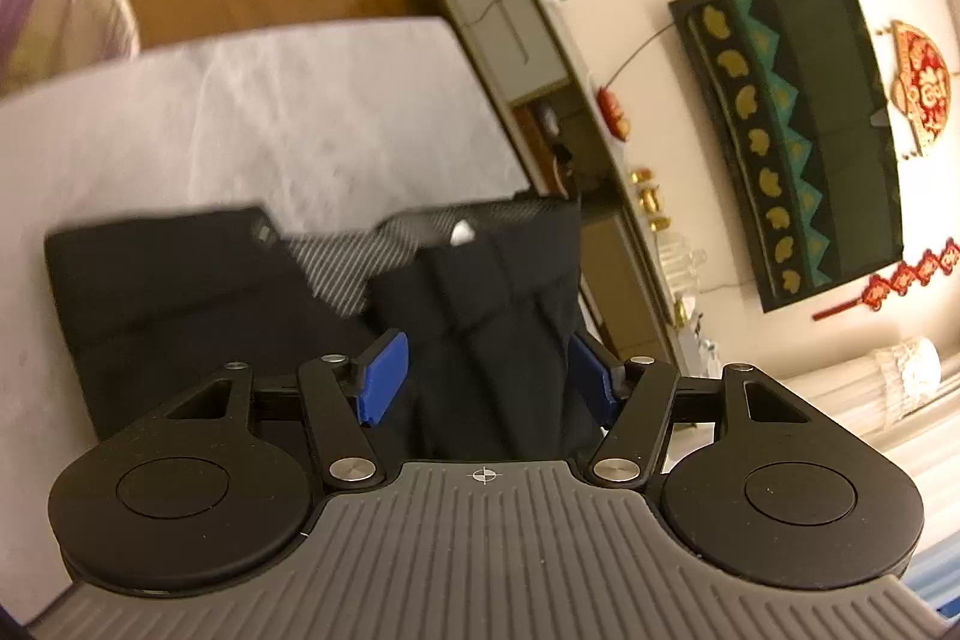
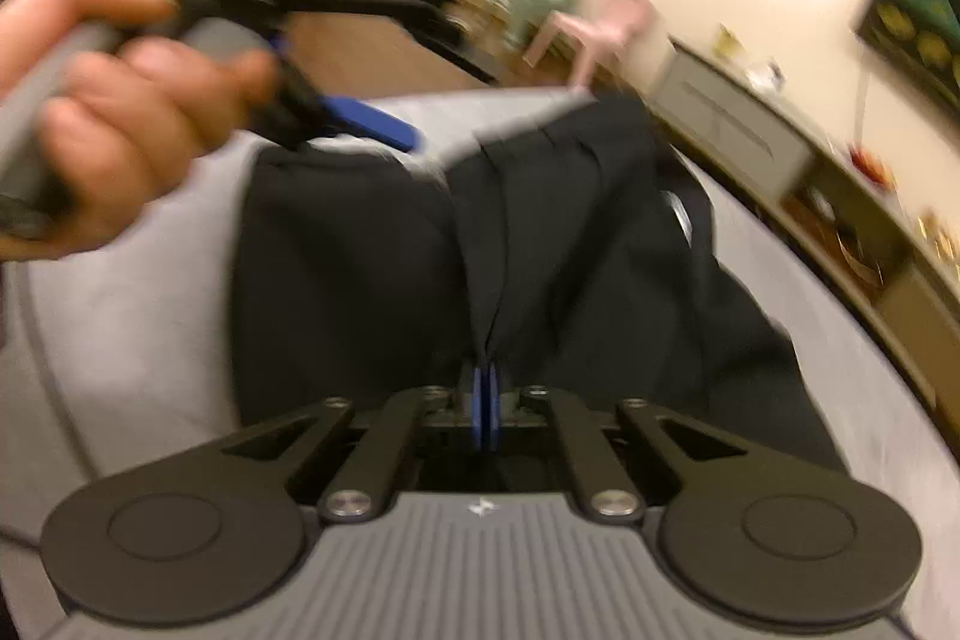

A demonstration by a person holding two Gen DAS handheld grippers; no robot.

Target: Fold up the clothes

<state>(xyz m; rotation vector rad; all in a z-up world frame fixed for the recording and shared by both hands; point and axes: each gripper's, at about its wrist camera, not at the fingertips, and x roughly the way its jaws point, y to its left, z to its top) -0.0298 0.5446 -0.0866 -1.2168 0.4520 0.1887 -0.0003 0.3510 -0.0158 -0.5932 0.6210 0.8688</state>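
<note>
So the dark trousers (image 1: pixel 480 316) are lying on the grey cloth-covered table (image 1: pixel 240 118), waistband end toward the far edge with the striped lining (image 1: pixel 360 256) showing where the top has flopped open, and some of the fabric runs out to the table's right edge. The right gripper (image 2: pixel 485 400) has its blue pads pressed together on a ridge of the cloth near the table's near edge, and you can see the fabric pulled up into a tented crease running away from the jaws. The left gripper (image 1: pixel 486 376) has its jaws spread wide, one blue pad on each side of a bunched-up fold, not pinching anything as far as I can see. In the right wrist view there's a hand (image 2: pixel 120 118) wrapped around the left tool's handle, all pretty blurry. My guess on handling: this is soft, limp dress-trouser fabric, light, a bit slick, so it'll sag and slide the moment only one point is held. I'd grab at the waistband or a seam, where it's thicker and stiffer, not mid-panel.
</note>
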